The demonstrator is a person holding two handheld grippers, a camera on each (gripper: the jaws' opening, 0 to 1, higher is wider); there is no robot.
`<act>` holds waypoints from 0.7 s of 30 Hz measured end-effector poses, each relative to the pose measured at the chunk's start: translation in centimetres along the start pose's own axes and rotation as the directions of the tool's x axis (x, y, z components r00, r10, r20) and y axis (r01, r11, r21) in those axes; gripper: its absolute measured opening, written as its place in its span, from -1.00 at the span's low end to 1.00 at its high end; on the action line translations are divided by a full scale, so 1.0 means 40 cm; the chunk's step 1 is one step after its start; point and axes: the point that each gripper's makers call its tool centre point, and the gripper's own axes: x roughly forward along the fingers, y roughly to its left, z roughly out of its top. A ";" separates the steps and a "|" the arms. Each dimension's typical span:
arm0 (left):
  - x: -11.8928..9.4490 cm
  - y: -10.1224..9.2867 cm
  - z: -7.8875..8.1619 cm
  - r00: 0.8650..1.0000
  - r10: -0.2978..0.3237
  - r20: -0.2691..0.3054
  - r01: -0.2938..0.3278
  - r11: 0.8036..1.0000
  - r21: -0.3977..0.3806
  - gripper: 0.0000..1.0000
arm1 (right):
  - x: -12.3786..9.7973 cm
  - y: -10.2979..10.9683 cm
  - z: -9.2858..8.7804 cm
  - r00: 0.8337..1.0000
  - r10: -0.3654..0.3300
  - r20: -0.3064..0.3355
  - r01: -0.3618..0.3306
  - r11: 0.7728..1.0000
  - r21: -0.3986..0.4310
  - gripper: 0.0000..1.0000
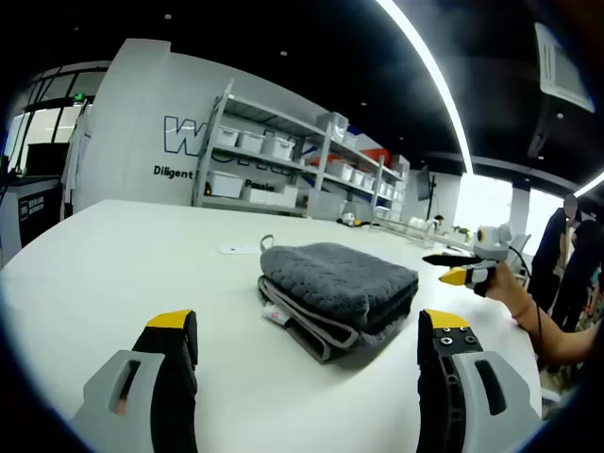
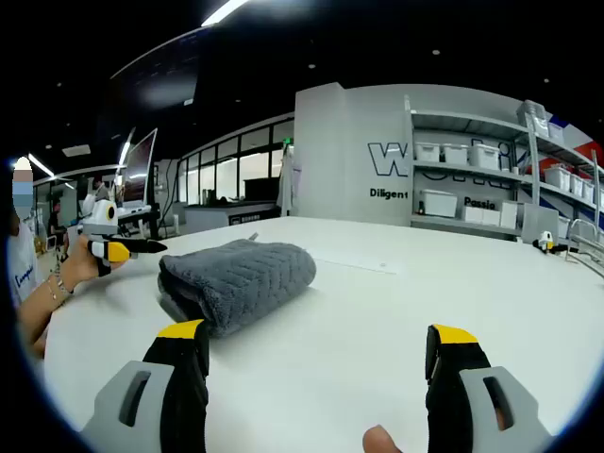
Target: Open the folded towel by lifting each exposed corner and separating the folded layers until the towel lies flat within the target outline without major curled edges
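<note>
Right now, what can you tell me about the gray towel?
The towel is dark gray, thick and fluffy, with a bumpy zigzag weave. It is still folded into a chunky bundle of several layers, and a lighter gray trimmed edge and a small tag show at its near side in the left gripper view. It lies on the white table, which alone touches it. Both grippers are open, short of it.

Towel (image 1: 338, 293) is grey cloth, thick and matt, with a raised zigzag knit texture and a smoother flat-woven border. Table (image 1: 123, 274) is white, smooth, slight sheen. Left gripper (image 1: 307, 340) and right gripper (image 2: 316, 354): grey hard plastic bodies, matt black jaws with yellow tips.
</note>
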 end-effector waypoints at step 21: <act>-0.004 -0.006 -0.001 1.000 0.001 0.001 -0.001 1.000 0.001 0.91 | 0.005 -0.004 0.008 1.000 0.001 0.002 -0.001 1.000 -0.002 0.94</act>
